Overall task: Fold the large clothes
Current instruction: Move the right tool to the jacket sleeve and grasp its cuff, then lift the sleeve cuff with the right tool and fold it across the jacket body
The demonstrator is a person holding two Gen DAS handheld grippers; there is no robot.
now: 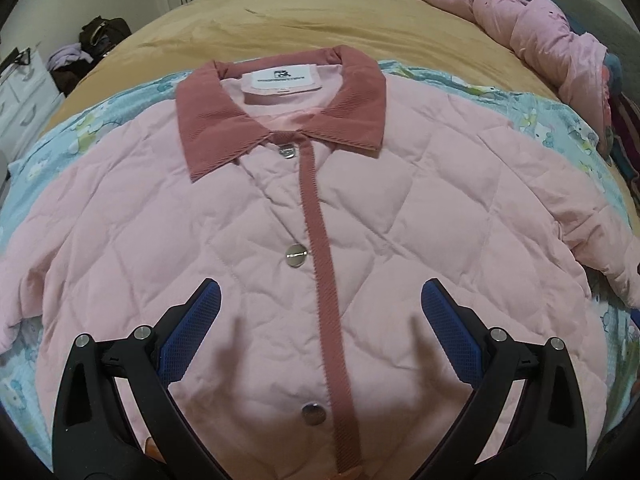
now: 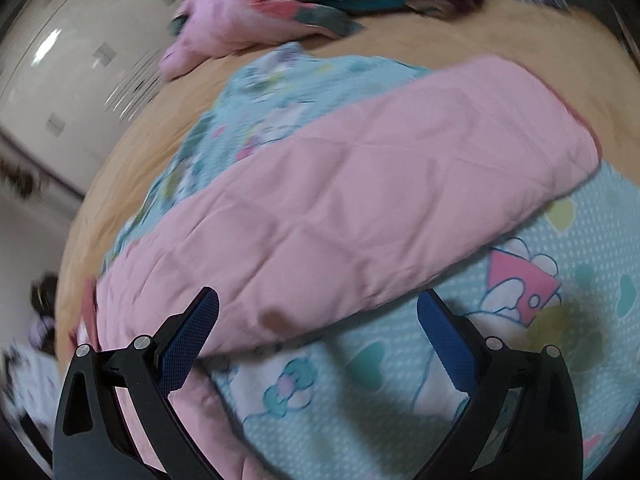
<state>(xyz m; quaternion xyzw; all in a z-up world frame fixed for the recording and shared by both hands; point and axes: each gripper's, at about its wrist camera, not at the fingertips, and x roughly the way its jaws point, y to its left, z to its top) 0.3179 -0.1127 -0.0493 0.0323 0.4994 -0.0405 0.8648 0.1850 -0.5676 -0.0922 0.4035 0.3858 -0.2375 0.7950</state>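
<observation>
Two tools are in my views, both spread wide with nothing between the blue pads. From my left tool [image 1: 320, 308] I look down on the pink quilted jacket [image 1: 248, 216], laid flat and front-up on a blue cartoon-print blanket [image 1: 100, 120] spread over the tan bed [image 1: 280, 20]. Its darker pink collar [image 1: 224, 132] points away from me, the placket [image 1: 320, 240] runs down the middle, and three silver snaps sit just left of it. The tool hangs above the lower chest, casting finger shadows on the fabric. A crumpled pink quilt [image 1: 540, 28] lies at the far right of the bed. From my right tool [image 2: 318, 312] the view is blurred; one jacket sleeve [image 2: 360, 208] stretches diagonally across the blanket [image 2: 400, 380], and the left pad [image 2: 188, 344] is over the sleeve's near edge, though I cannot tell whether it touches
</observation>
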